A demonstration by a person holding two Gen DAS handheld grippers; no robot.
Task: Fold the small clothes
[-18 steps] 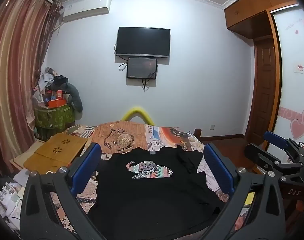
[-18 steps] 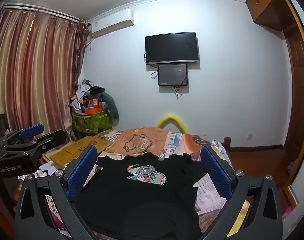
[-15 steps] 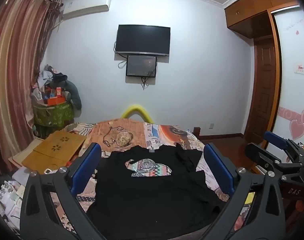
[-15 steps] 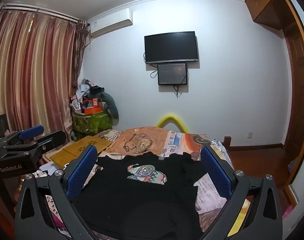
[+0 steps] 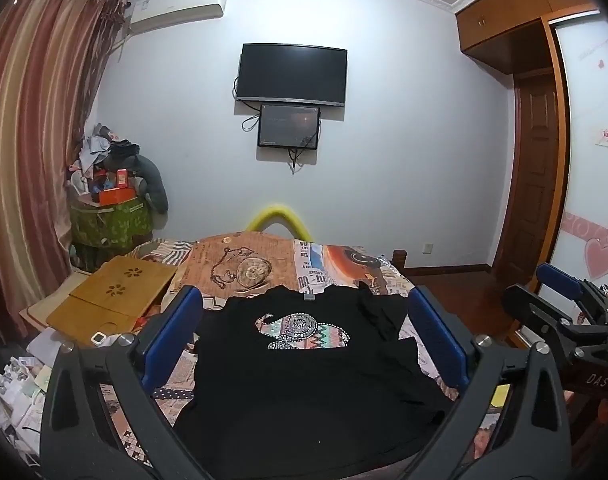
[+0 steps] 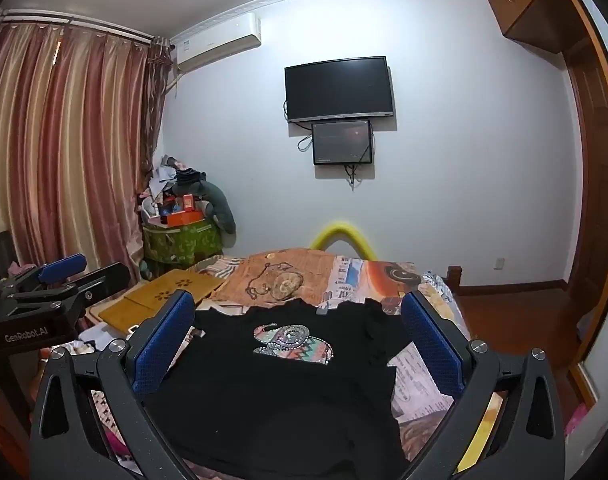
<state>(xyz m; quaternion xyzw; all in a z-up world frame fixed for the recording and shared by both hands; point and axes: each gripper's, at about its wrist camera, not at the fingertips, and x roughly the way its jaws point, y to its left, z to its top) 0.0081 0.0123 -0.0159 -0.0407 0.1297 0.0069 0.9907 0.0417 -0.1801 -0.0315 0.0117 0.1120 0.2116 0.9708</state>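
A black T-shirt (image 5: pixel 304 368) with a patterned elephant print lies spread face up on the bed (image 5: pixel 327 256), collar toward the far edge and its right sleeve crumpled inward. The left hand-held gripper (image 5: pixel 304 344) and the right hand-held gripper (image 6: pixel 300 344) both hover above the near hem, jaws spread wide and holding nothing. Folding looks not yet begun; the next move likely calls for lowering each gripper to pinch a side or sleeve.
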